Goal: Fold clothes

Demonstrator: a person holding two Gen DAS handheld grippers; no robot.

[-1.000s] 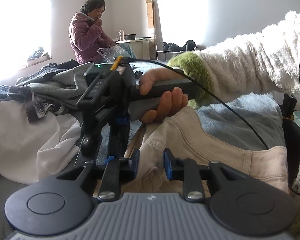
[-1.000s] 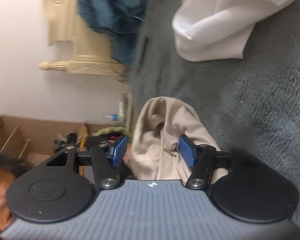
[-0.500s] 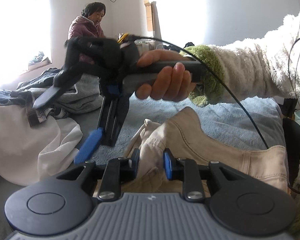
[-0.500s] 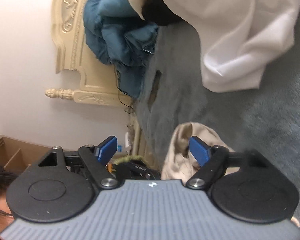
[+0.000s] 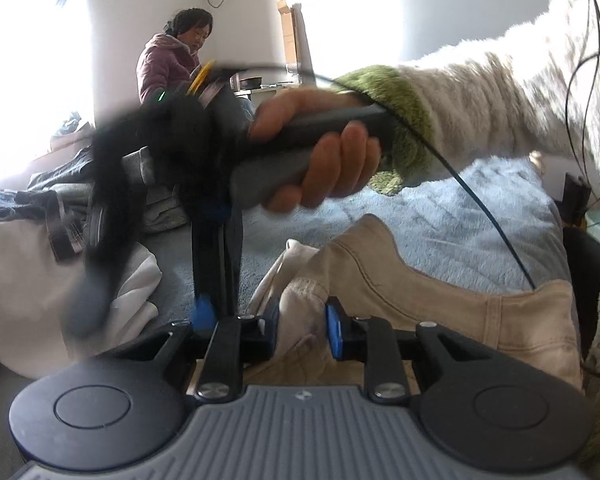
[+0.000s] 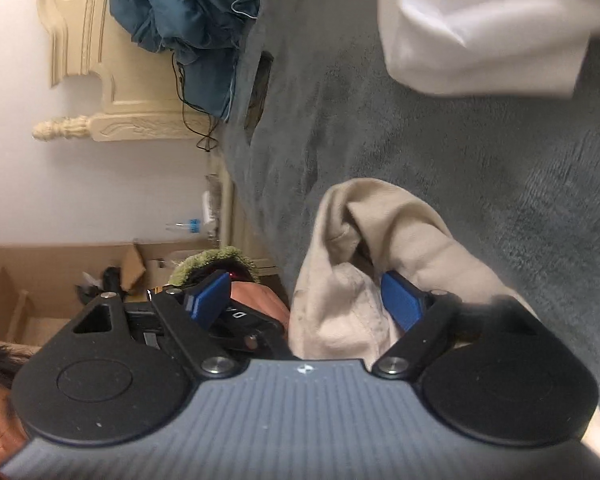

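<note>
Beige trousers (image 5: pixel 400 280) are lying crumpled on a grey-blue fleece blanket (image 5: pixel 460 216) covering the bed, one bunched fold rising at the near end. The left gripper (image 5: pixel 300 326) is pinching that fold between its blue pads. The right gripper (image 6: pixel 306 300) is opening wide; the fold is sitting between its jaws, unpressed. A white cloth (image 6: pixel 480 32) is lying further along the blanket. A carved cream headboard (image 6: pixel 92 60) is standing behind a blue quilt (image 6: pixel 188 20).
</note>
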